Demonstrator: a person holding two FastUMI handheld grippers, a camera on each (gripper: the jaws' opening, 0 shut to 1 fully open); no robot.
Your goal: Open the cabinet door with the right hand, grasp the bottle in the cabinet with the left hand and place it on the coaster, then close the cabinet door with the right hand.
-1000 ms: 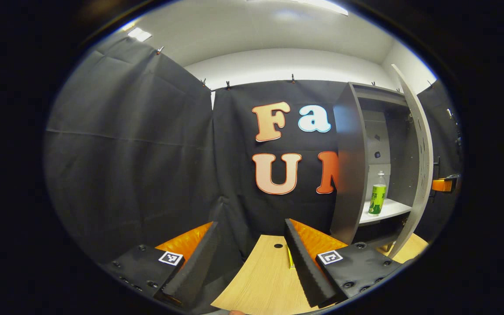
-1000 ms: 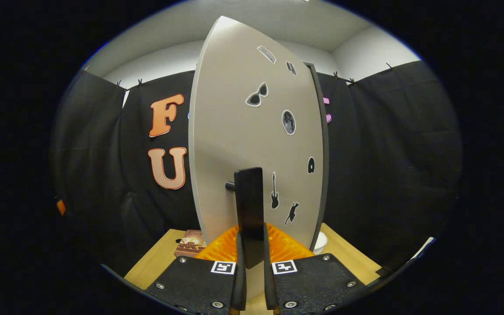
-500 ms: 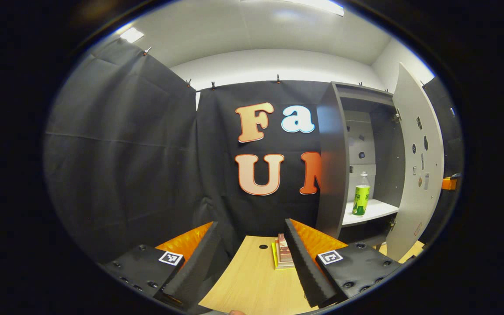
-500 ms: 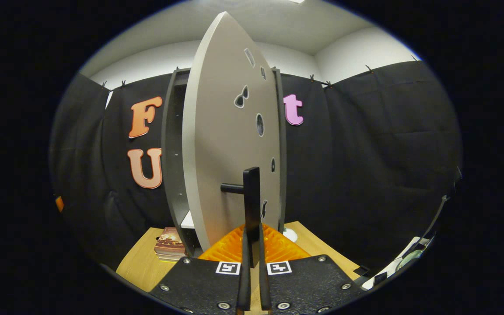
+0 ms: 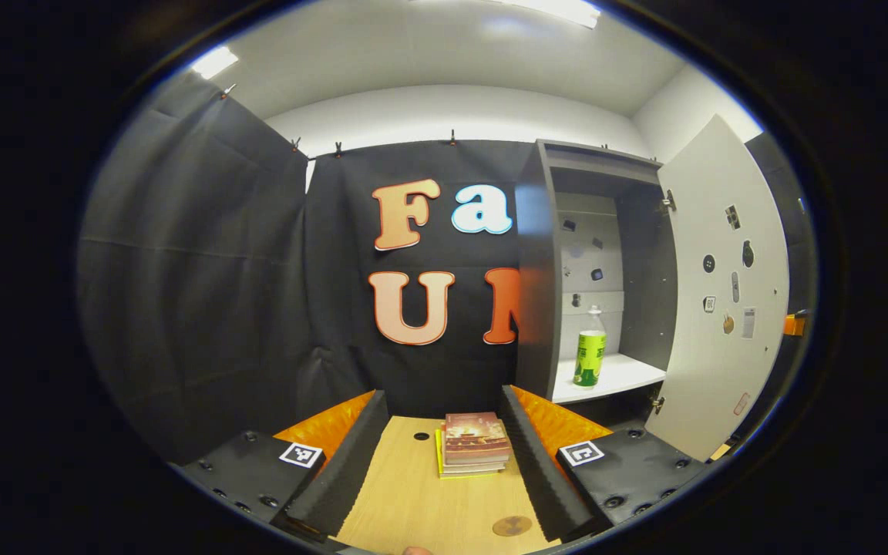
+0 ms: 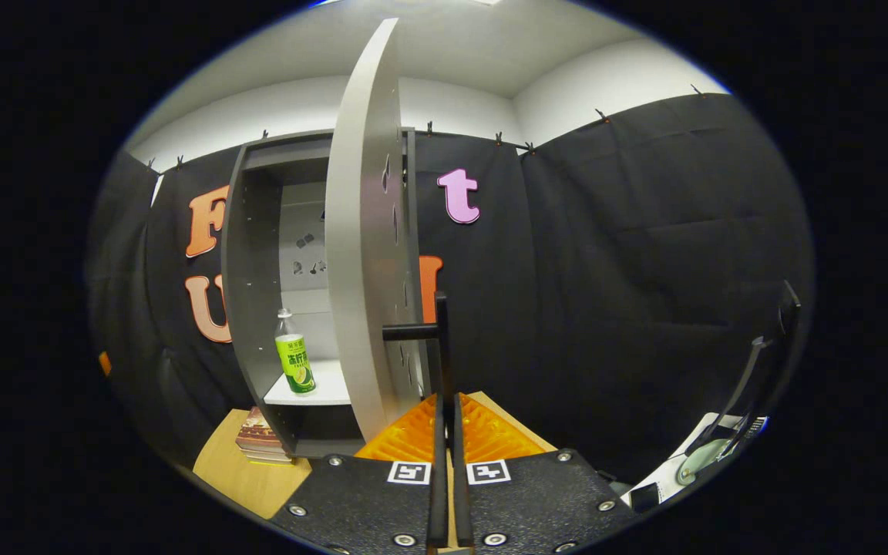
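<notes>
The grey cabinet [image 5: 533,277] stands open at the right of the left gripper view, its door [image 5: 721,308] swung wide. A green-labelled bottle [image 5: 589,347] stands upright on the white shelf inside. My left gripper [image 5: 444,462] is open over the wooden table, well short of the cabinet. A round brown coaster [image 5: 511,526] lies on the table between its fingers. In the right gripper view the door [image 6: 363,254] is seen nearly edge-on, and my right gripper [image 6: 446,455] is shut on the dark door handle [image 6: 439,339]. The bottle [image 6: 294,362] shows left of the door.
A small stack of books [image 5: 475,445] lies on the wooden table [image 5: 405,501] ahead of the left gripper, just in front of the cabinet. The books [image 6: 259,437] also show at the cabinet's foot in the right gripper view. Black cloth walls close the booth.
The door has swung further open with my right gripper on its handle, uncovering the bottle. The left gripper's view has turned right, bringing the books and coaster between its fingers.
</notes>
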